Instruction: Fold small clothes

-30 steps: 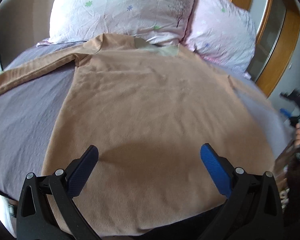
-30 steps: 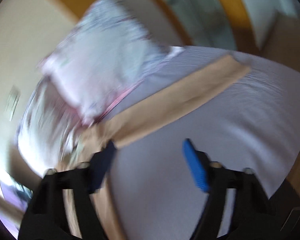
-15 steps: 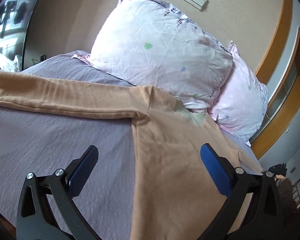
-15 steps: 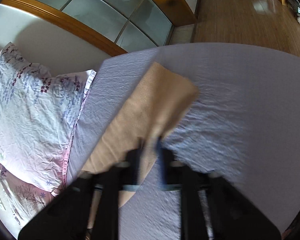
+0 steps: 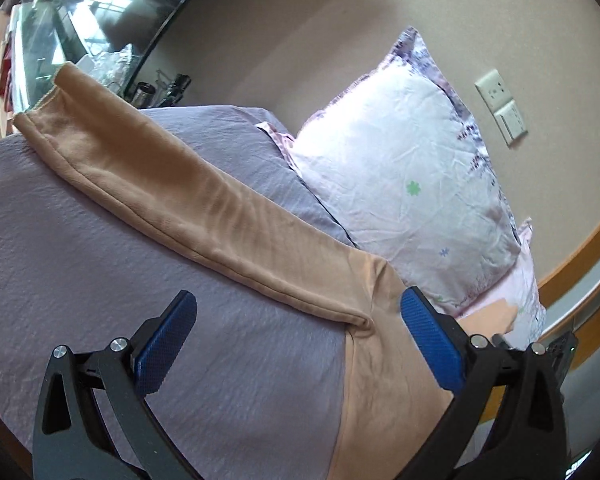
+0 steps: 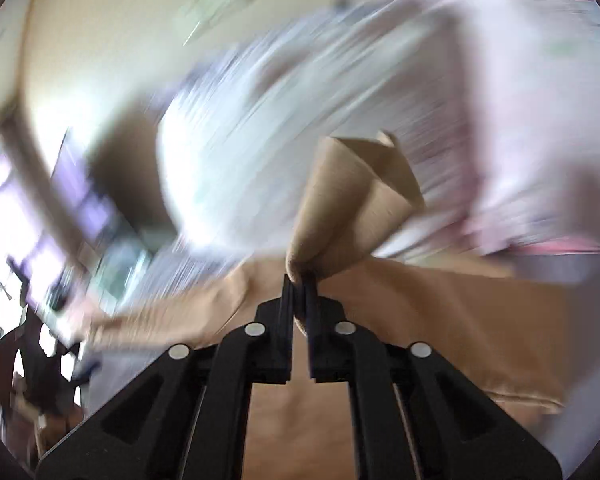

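A tan long-sleeved top [image 5: 380, 380] lies flat on the bed. In the left wrist view its left sleeve [image 5: 172, 184] stretches out to the far left over the purple sheet [image 5: 100, 300]. My left gripper [image 5: 296, 320] is open and empty, hovering just above the armpit seam. In the right wrist view, which is blurred by motion, my right gripper [image 6: 299, 280] is shut on the end of the other tan sleeve [image 6: 352, 196] and holds it lifted above the body of the top [image 6: 440, 320].
Two pale floral pillows [image 5: 412, 184] lean on the beige wall at the head of the bed. A wall socket plate [image 5: 500, 104] is above them. A glass shelf with small items [image 5: 80, 52] stands beyond the bed's far left edge.
My left gripper swung left from the top's body to the left sleeve. My right gripper closed on the right sleeve's end and lifted it, sweeping it over the top.
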A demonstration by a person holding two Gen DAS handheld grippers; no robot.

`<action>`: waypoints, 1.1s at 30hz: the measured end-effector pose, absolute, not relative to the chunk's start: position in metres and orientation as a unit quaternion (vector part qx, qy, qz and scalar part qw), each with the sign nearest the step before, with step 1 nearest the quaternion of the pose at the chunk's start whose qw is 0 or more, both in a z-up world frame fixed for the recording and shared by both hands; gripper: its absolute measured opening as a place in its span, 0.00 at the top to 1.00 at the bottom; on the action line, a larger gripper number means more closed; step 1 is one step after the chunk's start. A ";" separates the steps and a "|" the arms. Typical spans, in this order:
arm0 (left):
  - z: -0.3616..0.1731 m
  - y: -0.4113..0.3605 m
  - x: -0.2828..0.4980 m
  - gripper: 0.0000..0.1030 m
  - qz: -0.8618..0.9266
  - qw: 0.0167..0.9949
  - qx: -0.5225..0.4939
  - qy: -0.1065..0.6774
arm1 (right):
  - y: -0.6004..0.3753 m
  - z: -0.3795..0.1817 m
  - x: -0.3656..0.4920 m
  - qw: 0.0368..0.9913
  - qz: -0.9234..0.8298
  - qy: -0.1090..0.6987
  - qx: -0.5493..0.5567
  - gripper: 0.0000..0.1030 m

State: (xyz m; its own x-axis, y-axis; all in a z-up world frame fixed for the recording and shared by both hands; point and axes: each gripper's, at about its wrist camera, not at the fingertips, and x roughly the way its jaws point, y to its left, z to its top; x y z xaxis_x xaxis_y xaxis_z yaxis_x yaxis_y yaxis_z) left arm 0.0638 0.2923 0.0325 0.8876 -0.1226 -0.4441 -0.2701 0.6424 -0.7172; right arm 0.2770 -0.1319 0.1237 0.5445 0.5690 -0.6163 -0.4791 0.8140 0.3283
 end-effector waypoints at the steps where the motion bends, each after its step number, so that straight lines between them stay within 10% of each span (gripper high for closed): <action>1: 0.032 0.300 0.062 0.01 0.057 0.873 -0.426 0.232 | -0.103 0.107 0.280 0.855 0.321 0.406 0.037 0.83; 7: 0.023 0.352 0.054 0.12 0.134 0.848 -0.454 0.239 | -0.098 0.096 0.246 0.850 0.342 0.398 0.037 0.36; 18: 0.001 0.419 0.054 0.18 0.197 0.785 -0.536 0.241 | -0.169 0.096 0.241 0.864 0.309 0.385 0.100 0.25; 20: -0.001 0.424 0.057 0.25 0.204 0.778 -0.544 0.241 | -0.172 0.095 0.239 0.861 0.316 0.383 0.107 0.23; 24: -0.014 0.435 0.064 0.90 0.218 0.750 -0.564 0.268 | -0.176 0.091 0.233 0.855 0.329 0.385 0.114 0.21; 33: 0.104 0.318 0.140 0.95 0.076 0.881 -0.398 0.244 | -0.235 0.098 0.217 0.885 0.284 0.341 0.139 0.20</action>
